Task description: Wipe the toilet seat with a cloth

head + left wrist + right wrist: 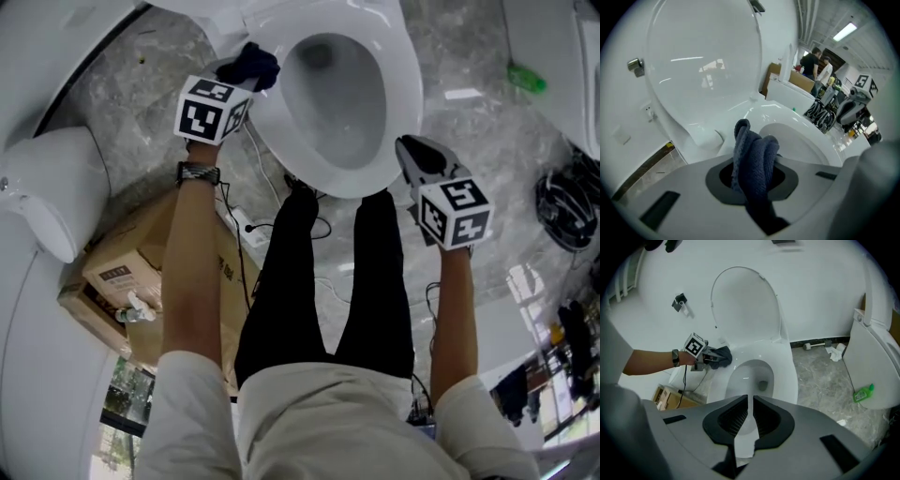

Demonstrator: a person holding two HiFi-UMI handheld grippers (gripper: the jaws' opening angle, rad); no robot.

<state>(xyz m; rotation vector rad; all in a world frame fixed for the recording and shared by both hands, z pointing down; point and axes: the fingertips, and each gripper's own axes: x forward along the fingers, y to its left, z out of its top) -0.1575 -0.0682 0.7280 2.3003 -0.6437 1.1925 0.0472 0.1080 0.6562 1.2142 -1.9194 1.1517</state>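
The white toilet seat [398,103] lies down around the bowl, and its lid [745,305] stands up against the wall. My left gripper [246,77] is shut on a dark blue cloth [250,64], which rests on the seat's back left rim. In the left gripper view the cloth [754,159] bulges up between the jaws of the left gripper [754,176]. My right gripper [410,150] hangs off the seat's front right edge. In its own view the right gripper [751,404] shows only a thin slit between the jaws, with nothing in it.
A cardboard box [141,272] and a power strip with cables [246,225] lie on the marble floor at the left. Another white fixture [52,187] stands further left. A green bottle [527,80] and black cables [567,211] lie at the right. The person's legs in black trousers [291,281] stand before the bowl.
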